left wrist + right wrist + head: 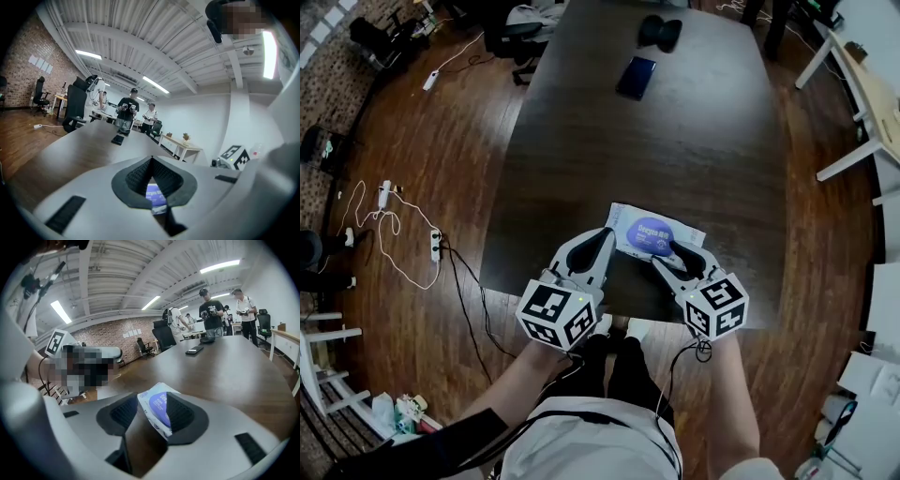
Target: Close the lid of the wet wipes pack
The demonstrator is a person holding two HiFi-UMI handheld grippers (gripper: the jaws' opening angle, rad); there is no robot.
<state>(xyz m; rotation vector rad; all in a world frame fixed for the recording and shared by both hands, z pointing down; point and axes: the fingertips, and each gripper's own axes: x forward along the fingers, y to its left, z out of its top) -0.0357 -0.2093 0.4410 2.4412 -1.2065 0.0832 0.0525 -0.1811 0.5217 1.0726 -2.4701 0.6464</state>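
The wet wipes pack [630,223] lies at the dark surface's [675,131] near edge, lower centre. The left tongs [603,236] are pinched together and empty at its left end, and the right tongs [679,255] gape around its right corner. A hard press on the blue lid [652,232] could skid the light pack off that edge. Wooden floor [441,141] and cables [394,225] lie at left.

Grey left gripper [602,240], right gripper [672,256]; black-lined jaws.
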